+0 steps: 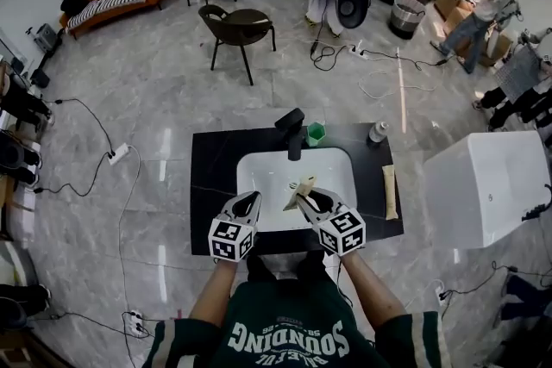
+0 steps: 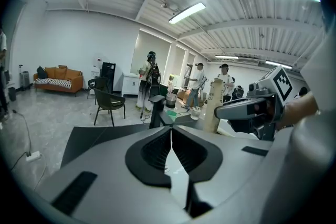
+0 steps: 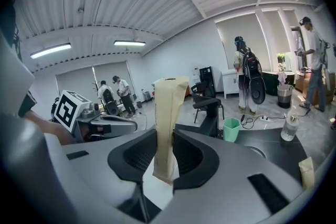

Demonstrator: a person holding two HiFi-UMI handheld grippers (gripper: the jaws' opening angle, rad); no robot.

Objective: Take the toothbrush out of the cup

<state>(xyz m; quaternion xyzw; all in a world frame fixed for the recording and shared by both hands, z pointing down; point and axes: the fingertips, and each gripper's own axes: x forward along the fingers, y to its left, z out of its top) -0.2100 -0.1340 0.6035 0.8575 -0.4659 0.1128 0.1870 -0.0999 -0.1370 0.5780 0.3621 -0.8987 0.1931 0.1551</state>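
Two jaws of the right claw [image 3: 165,136] clamp the upright beige packet [image 3: 169,99].

The floor [image 1: 155,82] is glossy grey marble-look tile, the countertop [image 1: 211,185] smooth black stone with a sheen, its basin [image 1: 267,177] glossy white, the tap [image 1: 293,132] matt black, the cup [image 1: 316,133] at its three o'clock green plastic, and the packet [image 3: 168,123] matt beige paper.
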